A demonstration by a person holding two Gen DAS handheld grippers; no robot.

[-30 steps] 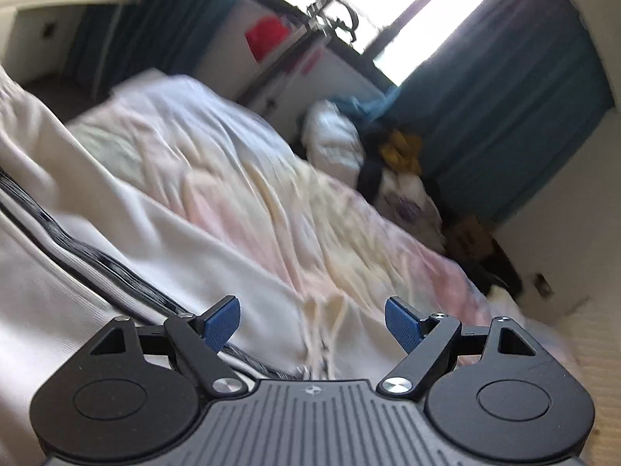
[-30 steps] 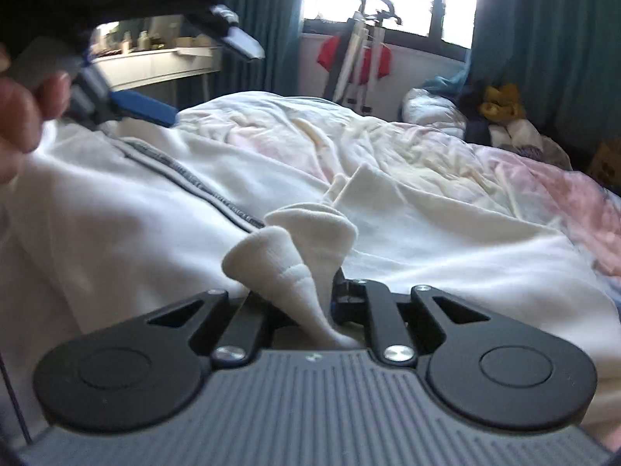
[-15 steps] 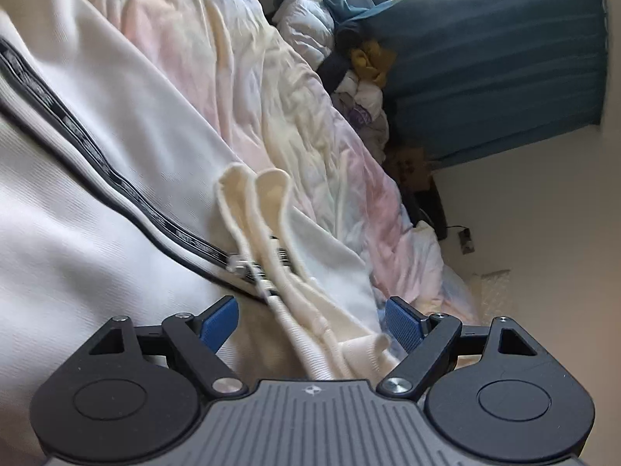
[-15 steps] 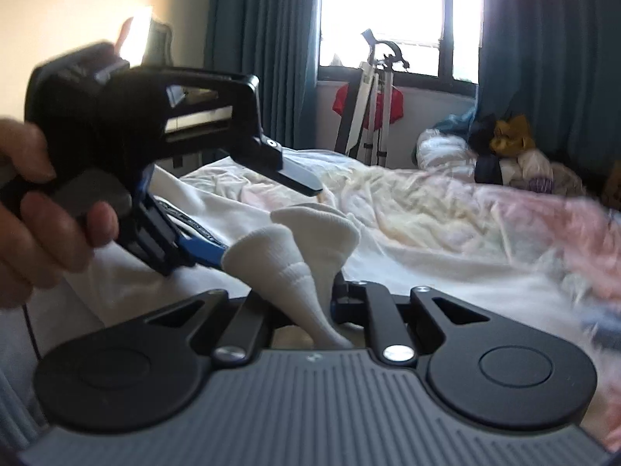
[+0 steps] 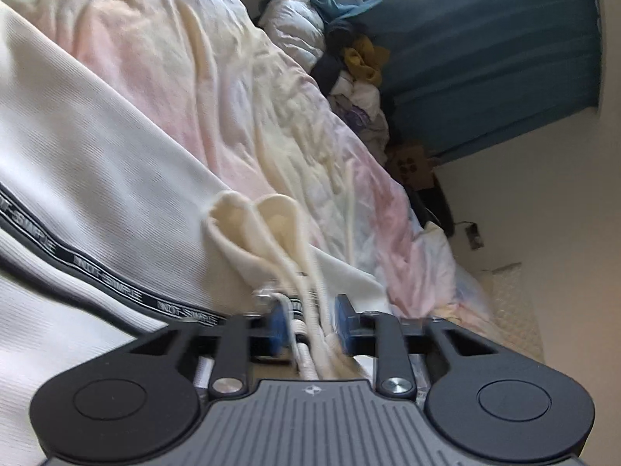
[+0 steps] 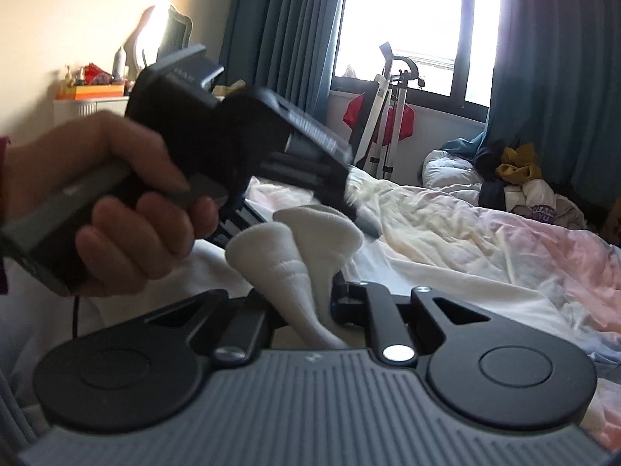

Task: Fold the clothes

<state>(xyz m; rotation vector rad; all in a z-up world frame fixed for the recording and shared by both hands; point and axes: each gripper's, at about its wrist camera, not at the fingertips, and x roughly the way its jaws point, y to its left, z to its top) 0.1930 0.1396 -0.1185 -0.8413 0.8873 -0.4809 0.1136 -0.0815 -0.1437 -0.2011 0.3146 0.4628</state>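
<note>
two grippers pinch the white jacket [image 5: 97, 178] low in each frame: left gripper [image 5: 308, 324] has just been closing on its ribbed edge, right gripper [image 6: 310, 303] clamps a cuff. lift both together, keep it tight.
</note>
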